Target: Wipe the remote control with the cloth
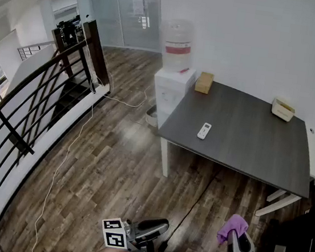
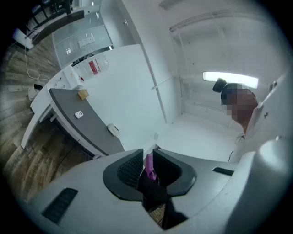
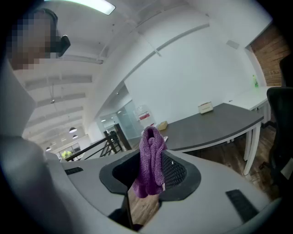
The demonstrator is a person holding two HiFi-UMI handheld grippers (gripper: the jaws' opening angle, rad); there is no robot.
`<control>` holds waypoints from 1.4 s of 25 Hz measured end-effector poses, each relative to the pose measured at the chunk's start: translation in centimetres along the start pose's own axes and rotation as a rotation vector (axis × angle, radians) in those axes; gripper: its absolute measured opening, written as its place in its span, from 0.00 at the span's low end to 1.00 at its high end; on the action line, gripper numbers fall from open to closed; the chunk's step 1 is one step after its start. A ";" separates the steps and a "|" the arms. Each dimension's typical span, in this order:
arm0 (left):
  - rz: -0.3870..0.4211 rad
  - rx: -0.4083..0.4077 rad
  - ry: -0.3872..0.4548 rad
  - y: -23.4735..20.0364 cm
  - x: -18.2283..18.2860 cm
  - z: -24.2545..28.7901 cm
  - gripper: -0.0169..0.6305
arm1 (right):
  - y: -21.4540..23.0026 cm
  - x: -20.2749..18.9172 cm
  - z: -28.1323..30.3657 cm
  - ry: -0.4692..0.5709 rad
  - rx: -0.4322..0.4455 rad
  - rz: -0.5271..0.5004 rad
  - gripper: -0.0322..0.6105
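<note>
The white remote control (image 1: 203, 131) lies on the dark grey table (image 1: 247, 146), near its left edge and far ahead of both grippers. It is a small white shape (image 2: 79, 114) in the left gripper view. My right gripper (image 1: 233, 236) (image 3: 150, 157) is shut on a purple cloth (image 1: 232, 226) (image 3: 152, 146), which stands up bunched from between its jaws. My left gripper (image 1: 164, 226) (image 2: 147, 154) is low over the wooden floor with its jaws shut and holds nothing. A sliver of the purple cloth (image 2: 149, 167) shows through the slit between them.
A water dispenser (image 1: 178, 47) stands on a white cabinet (image 1: 171, 87) at the table's far left corner. A cardboard box (image 1: 204, 82) and a beige box (image 1: 283, 108) sit at the table's back edge. Black stair railing (image 1: 33, 106) runs at left, a black chair (image 1: 297, 242) stands at right.
</note>
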State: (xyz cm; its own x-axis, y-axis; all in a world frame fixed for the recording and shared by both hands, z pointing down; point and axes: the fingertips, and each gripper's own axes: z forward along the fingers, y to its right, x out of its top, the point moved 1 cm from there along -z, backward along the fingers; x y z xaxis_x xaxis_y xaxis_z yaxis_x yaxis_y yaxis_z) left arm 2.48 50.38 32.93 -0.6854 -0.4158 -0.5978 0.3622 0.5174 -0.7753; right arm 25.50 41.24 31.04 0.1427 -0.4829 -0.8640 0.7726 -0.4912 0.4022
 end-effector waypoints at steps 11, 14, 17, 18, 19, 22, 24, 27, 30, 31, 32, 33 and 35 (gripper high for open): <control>0.089 0.071 -0.047 -14.0 12.1 4.5 0.13 | 4.2 4.2 11.9 -0.042 -0.216 -0.167 0.24; 0.080 0.043 -0.092 -17.2 15.6 7.0 0.13 | 5.0 6.2 15.5 -0.084 -0.274 -0.256 0.24; 0.069 0.027 -0.140 -20.5 18.5 8.7 0.13 | 6.7 7.9 18.9 -0.108 -0.330 -0.316 0.24; 0.062 0.023 -0.156 -21.6 19.1 9.0 0.13 | 7.4 8.3 19.8 -0.116 -0.344 -0.328 0.24; 0.055 0.019 -0.171 -22.5 19.6 9.3 0.13 | 8.1 8.6 20.7 -0.125 -0.357 -0.338 0.24; 0.034 0.014 -0.205 -24.8 20.8 10.3 0.13 | 10.3 9.4 23.1 -0.164 -0.384 -0.375 0.24; 0.026 0.018 -0.212 -26.0 21.5 11.0 0.13 | 11.8 10.1 24.7 -0.189 -0.386 -0.387 0.24; 0.012 0.034 -0.219 -27.7 22.3 12.1 0.13 | 14.8 11.8 26.6 -0.212 -0.397 -0.369 0.24; 0.008 0.072 -0.228 -29.4 22.7 13.2 0.13 | 18.2 14.0 28.2 -0.253 -0.428 -0.405 0.24; 0.015 0.089 -0.229 -30.2 22.8 13.6 0.13 | 19.1 14.7 29.1 -0.264 -0.430 -0.427 0.24; 0.026 0.112 -0.229 -31.0 22.9 14.1 0.13 | 19.8 15.4 30.3 -0.271 -0.421 -0.447 0.24; 0.040 0.140 -0.230 -31.9 23.0 14.6 0.13 | 20.3 15.8 31.8 -0.277 -0.402 -0.462 0.24; 0.065 0.217 -0.235 -33.9 22.8 15.5 0.13 | 20.5 16.0 35.4 -0.294 -0.335 -0.485 0.24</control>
State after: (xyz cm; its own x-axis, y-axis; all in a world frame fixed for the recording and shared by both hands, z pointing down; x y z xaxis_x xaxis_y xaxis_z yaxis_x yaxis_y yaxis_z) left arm -15.70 11.77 42.44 -0.5012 -0.5610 -0.6589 0.5444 0.3874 -0.7440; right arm 21.74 -2.21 36.19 -0.4086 -0.4650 -0.7854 0.8643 -0.4736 -0.1693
